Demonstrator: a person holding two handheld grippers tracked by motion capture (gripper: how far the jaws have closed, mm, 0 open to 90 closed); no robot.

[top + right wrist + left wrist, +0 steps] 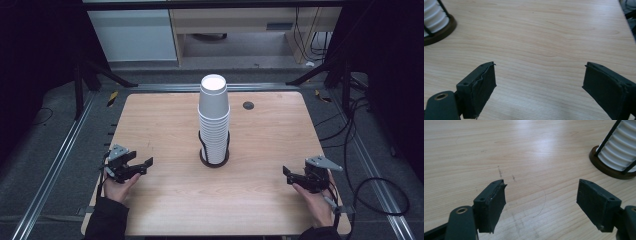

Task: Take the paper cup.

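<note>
Paper cup stack [214,117] upright in its black holder [214,159], mid-table, well apart from your left gripper [145,164] and right gripper [288,174], both spread wide, empty.

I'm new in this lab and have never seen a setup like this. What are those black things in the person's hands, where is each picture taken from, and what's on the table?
There is no robot arm here. A person holds a hand-operated gripper in each hand: the left gripper and the right gripper. Each has two black fingers that can pinch things.

The high view comes from a fixed camera above the person's side of the wooden table, looking forward and down. The other two pictures come from small cameras riding on the grippers, each looking out between its own fingers.

In the middle of the table stands a tall stack of white paper cups, set in a dark holder with a round base and thin upright rods. Its edge also shows in both gripper views.

Both grippers are open, hold nothing, and sit apart from the stack, one on each side of it.
</note>
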